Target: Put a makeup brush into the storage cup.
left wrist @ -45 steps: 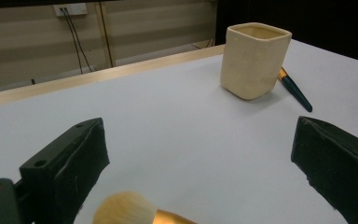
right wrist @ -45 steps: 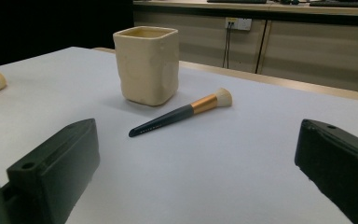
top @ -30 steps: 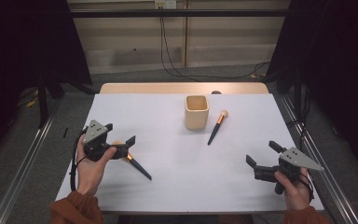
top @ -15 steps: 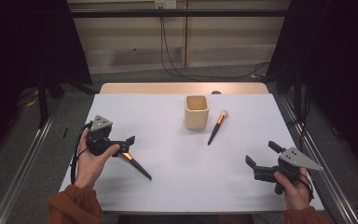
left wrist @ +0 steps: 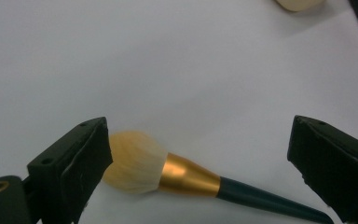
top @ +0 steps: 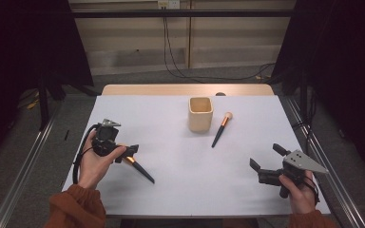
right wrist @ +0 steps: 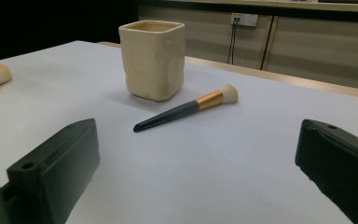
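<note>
A makeup brush (top: 140, 169) with a fluffy head, gold ferrule and dark handle lies on the white table (top: 180, 190) at front left. My left gripper (top: 126, 154) is open over its head. In the left gripper view the brush (left wrist: 177, 175) lies between the two jaws, the left jaw touching the bristles. A second brush (top: 221, 129) lies just right of a cream cup (top: 200, 114) near the middle back. My right gripper (top: 266, 157) is open at the front right, holding nothing. In its view it faces the cup (right wrist: 153, 59) and second brush (right wrist: 186, 112).
The table's wooden far edge (top: 185, 89) lies behind the cup. Metal rails (top: 24, 180) run along both sides of the table, and cables (top: 176, 57) hang at the back wall. A cable trails from the left gripper over the table's left edge.
My left gripper has shifted slightly right and forward, so its jaws now flank the brush head. The right gripper, the cup and the second brush have stayed put.
</note>
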Available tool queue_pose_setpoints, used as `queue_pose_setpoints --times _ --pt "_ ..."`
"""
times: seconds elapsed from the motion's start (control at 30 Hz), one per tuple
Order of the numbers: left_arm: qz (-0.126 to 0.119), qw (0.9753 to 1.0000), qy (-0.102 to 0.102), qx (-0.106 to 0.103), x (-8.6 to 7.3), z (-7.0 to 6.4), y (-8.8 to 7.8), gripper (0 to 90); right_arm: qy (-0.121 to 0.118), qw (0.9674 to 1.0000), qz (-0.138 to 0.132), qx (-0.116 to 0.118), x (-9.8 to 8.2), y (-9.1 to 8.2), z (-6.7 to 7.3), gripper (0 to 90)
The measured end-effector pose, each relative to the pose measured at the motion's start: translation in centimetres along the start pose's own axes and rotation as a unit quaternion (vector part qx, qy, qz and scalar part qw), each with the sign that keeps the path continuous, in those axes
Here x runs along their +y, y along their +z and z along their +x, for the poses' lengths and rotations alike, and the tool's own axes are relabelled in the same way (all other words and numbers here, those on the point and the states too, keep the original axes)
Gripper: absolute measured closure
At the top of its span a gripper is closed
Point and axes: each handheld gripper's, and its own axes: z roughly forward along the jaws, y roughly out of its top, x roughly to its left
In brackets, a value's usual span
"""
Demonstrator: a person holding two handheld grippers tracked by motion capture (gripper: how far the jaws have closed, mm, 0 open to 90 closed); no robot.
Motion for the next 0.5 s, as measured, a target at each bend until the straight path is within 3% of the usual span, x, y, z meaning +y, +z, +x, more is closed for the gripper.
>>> queue_pose_setpoints --times 0.07,0.23,0.3,0.33,0.43,0.5 --pt "0.016 0.9997 -0.016 -0.001 0.1 0.1 0.1 6.6 0.004 1.0000 0.001 0.000 0.0 0.0 0.0 0.0" --pt "0.051 0.9982 -0.030 0.004 0.6 0.2 0.0 7.9 0.003 1.0000 0.002 0.001 0.0 0.1 0.0 0.0" --pt "0.081 0.9961 -0.034 0.007 1.0 0.0 0.0 7.9 0.002 1.0000 0.002 0.001 0.0 0.1 0.0 0.0" --pt "0.081 0.9961 -0.034 0.007 1.0 0.0 0.0 8.0 0.002 1.0000 0.002 0.001 0.0 0.1 0.1 0.0" --pt "0.119 0.9916 -0.051 0.004 1.2 -0.4 0.4 8.5 0.002 1.0000 0.003 0.001 0.0 0.1 0.1 0.0" --pt "0.129 0.9903 -0.051 0.004 1.2 -0.5 0.6 8.5 0.000 1.0000 0.003 0.001 0.0 0.1 0.1 0.0"
